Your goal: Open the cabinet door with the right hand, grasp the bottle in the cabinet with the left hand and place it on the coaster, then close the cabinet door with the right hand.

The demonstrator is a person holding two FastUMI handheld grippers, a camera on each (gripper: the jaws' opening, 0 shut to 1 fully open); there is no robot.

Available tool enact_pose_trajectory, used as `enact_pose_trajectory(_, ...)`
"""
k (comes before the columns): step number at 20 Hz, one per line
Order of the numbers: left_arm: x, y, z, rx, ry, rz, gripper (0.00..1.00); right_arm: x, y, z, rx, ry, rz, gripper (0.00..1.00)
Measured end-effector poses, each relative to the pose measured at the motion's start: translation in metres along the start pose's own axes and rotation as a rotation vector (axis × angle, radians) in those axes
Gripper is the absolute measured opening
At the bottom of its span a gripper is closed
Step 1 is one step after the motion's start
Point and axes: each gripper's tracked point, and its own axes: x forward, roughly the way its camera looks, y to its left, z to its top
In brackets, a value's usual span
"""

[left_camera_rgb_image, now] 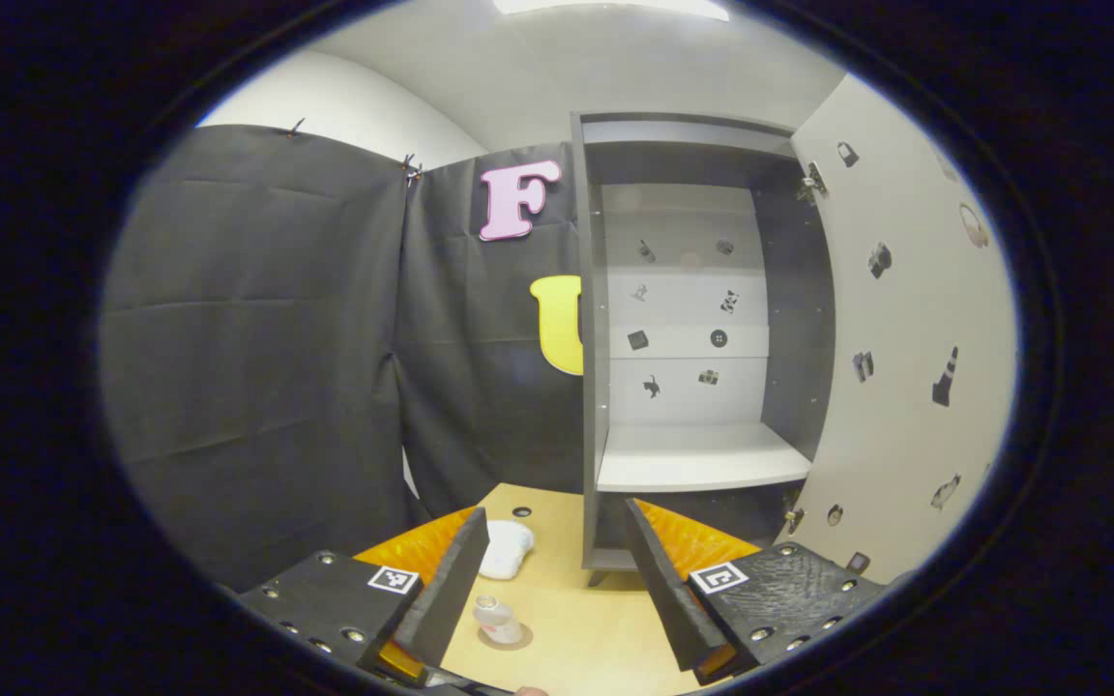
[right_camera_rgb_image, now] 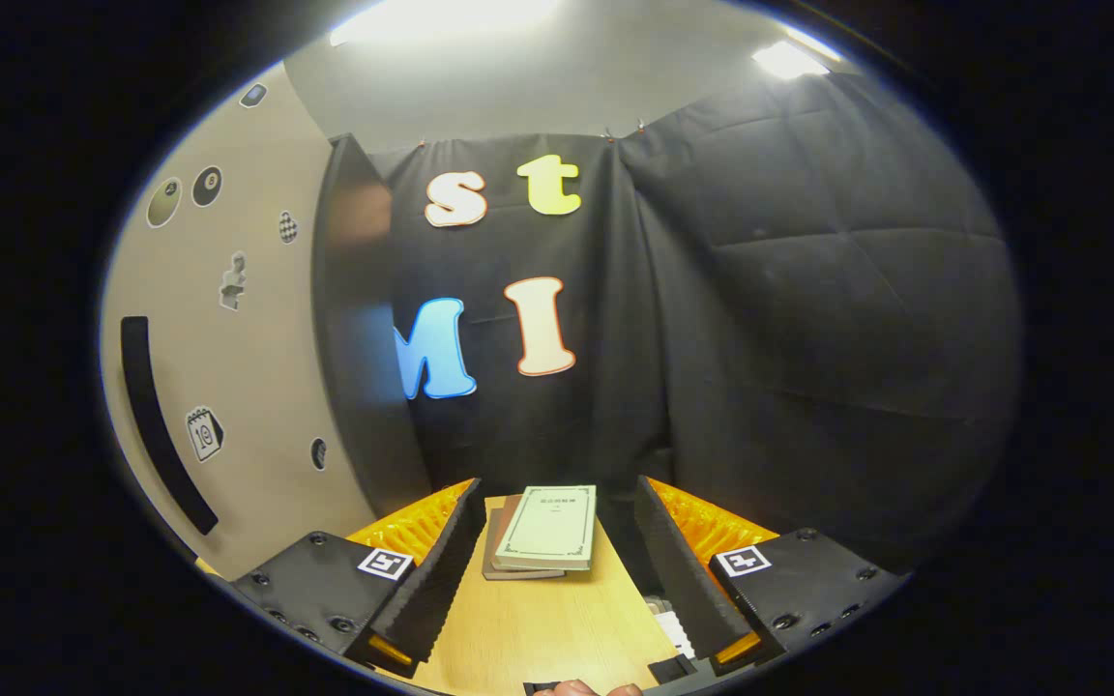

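Cabinet (left_camera_rgb_image: 702, 319) sits centre-right of the left gripper view, door (left_camera_rgb_image: 905, 338) swung wide open at the right edge, shelf (left_camera_rgb_image: 702, 456) bare. Bottle (left_camera_rgb_image: 497, 619) stands at bottom centre of that view on the coaster (left_camera_rgb_image: 518, 639), on the table (left_camera_rgb_image: 576, 619), just inside the left finger; a white cloth-like lump (left_camera_rgb_image: 507, 549) lies just behind it. So open and place look done; only closing the door is left.

Left gripper (left_camera_rgb_image: 557, 580): fingers spread wide, gripping nothing.

Right gripper (right_camera_rgb_image: 557, 570): fingers wide apart too, empty. In the right gripper view the door face fills the left side, its dark handle (right_camera_rgb_image: 156, 425) at mid-left. Stacked books (right_camera_rgb_image: 542, 532) lie between the fingers, farther back on the table. The right gripper needs to get onto the door next.
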Motion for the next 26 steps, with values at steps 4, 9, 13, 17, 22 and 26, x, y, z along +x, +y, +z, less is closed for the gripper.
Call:
enact_pose_trajectory(4, 0.01, -0.004, 0.016, -0.074, -0.003, -0.058, 0.86, -0.006, 0.039, 0.01, -0.016, -0.002, 0.077, 0.98)
enact_pose_trajectory(9, 0.026, 0.024, 0.022, -0.037, -0.024, -0.095, 0.86, -0.027, 0.079, 0.024, -0.039, -0.012, 0.06, 0.98)
enact_pose_trajectory(13, 0.041, 0.045, 0.015, -0.03, -0.012, -0.143, 0.84, -0.046, 0.119, 0.04, -0.004, -0.024, 0.08, 0.93)
enact_pose_trajectory(17, 0.052, 0.07, 0.011, -0.063, -0.008, -0.182, 0.86, -0.063, 0.129, 0.037, -0.01, -0.024, 0.017, 0.98)
enact_pose_trajectory(22, 0.059, 0.101, 0.002, -0.048, -0.006, -0.2, 0.84, -0.081, 0.146, 0.045, -0.044, -0.051, -0.03, 0.95)
enact_pose_trajectory(26, 0.065, 0.118, -0.004, -0.052, -0.007, -0.219, 0.86, -0.089, 0.166, 0.043, -0.058, -0.065, -0.06, 0.88)
